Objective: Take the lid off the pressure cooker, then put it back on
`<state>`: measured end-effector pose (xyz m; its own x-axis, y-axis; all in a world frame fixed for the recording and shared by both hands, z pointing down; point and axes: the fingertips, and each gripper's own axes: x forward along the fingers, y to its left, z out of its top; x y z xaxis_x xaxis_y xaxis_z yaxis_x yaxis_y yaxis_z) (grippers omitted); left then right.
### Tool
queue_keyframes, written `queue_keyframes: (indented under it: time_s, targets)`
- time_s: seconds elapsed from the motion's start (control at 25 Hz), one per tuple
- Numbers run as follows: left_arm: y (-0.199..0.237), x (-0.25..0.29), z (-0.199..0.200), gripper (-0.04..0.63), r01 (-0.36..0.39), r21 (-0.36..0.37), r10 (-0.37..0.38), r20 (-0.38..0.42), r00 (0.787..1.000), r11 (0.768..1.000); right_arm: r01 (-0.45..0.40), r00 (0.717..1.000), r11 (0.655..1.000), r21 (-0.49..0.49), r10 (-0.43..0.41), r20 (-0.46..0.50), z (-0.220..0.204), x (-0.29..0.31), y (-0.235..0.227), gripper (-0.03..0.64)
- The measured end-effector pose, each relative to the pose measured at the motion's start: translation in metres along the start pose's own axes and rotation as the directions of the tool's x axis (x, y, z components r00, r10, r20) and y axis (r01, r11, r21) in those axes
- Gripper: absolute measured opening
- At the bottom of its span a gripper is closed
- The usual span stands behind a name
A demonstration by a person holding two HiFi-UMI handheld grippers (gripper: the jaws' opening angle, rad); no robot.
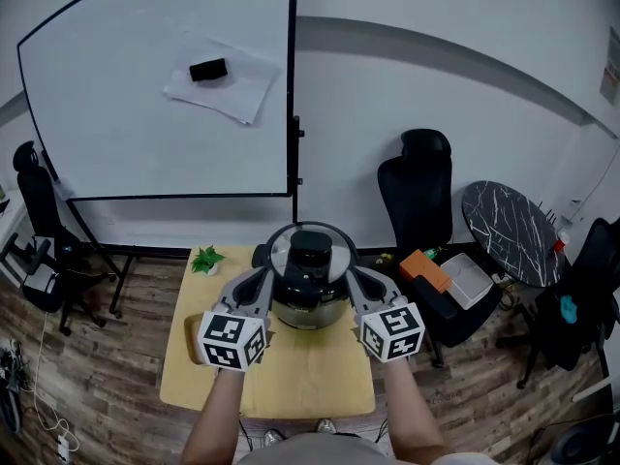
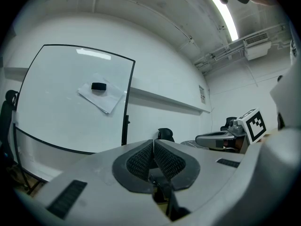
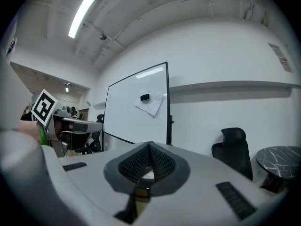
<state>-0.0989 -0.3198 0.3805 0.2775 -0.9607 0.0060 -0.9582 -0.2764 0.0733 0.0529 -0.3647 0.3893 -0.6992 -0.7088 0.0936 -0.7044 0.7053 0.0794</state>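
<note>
- Left claw [image 2: 153,147]: pads pressed together, nothing between them. Its tip is just left of the cooker [image 1: 310,316]; contact unclear.
- Right claw [image 3: 149,147]: also closed on nothing, tip just right of the cooker.
- Lid [image 1: 287,250]: seated on the cooker, at the far middle of the table [image 1: 310,386].
- Stage: fits a lid not lifted, or one set back on.
- Judgement: any lid handling wants both claws level on opposite sides, so the cooker neither skids nor tips.
</note>
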Motion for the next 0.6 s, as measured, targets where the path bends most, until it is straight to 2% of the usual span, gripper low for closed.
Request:
queue_keyframes:
  time_s: [0.6]
  targets:
    - [0.0021,-0.0069,-0.0003,0.017,-0.008,-0.003,0.008,-0.001,1.0,1.0,-0.007,1.0,1.0,-0.004,0.008,0.018,0.0084,-0.0084,-0.0004,0.002]
